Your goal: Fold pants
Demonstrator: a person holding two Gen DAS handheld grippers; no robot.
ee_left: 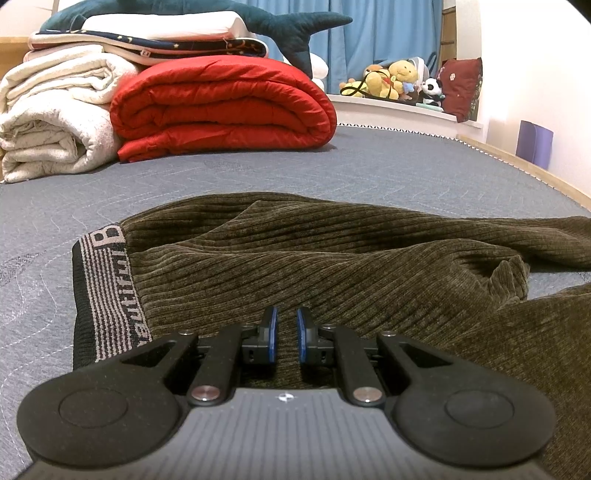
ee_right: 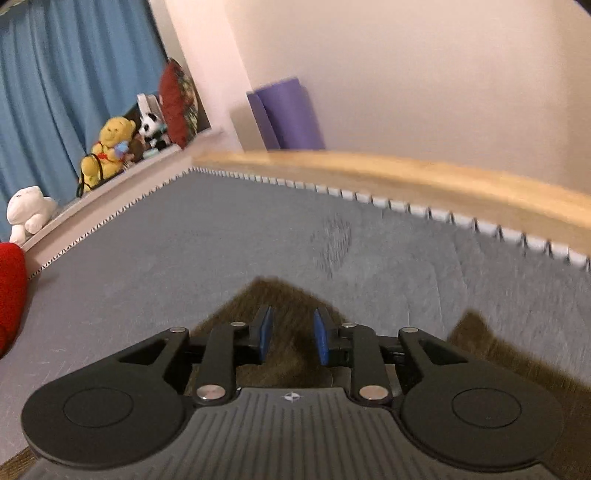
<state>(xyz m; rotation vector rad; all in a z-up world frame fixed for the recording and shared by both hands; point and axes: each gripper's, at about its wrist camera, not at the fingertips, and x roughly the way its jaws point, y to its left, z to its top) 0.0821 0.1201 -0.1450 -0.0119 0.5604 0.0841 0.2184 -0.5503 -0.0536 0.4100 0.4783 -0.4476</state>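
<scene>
Olive-brown corduroy pants (ee_left: pixel 332 266) lie crumpled on the grey mattress (ee_left: pixel 369 166), their striped, lettered waistband (ee_left: pixel 107 291) at the left. My left gripper (ee_left: pixel 287 325) rests low on the cloth just right of the waistband. Its blue pads (ee_left: pixel 273 328) stand almost together, with corduroy filling the narrow slit between them. In the blurred right wrist view, my right gripper (ee_right: pixel 293 332) is open above a pointed end of the pants (ee_right: pixel 288 295), its pads apart and not pressing on it. More brown cloth (ee_right: pixel 498 354) shows at the lower right.
A rolled red quilt (ee_left: pixel 221 107) and folded white blankets (ee_left: pixel 55 110) are stacked at the back left, with a shark plush (ee_left: pixel 288 26) on top. Plush toys (ee_left: pixel 391 79) sit on the sill. A wooden bed rail (ee_right: pixel 406 173) borders the mattress, with a purple mat (ee_right: pixel 291 114) behind it.
</scene>
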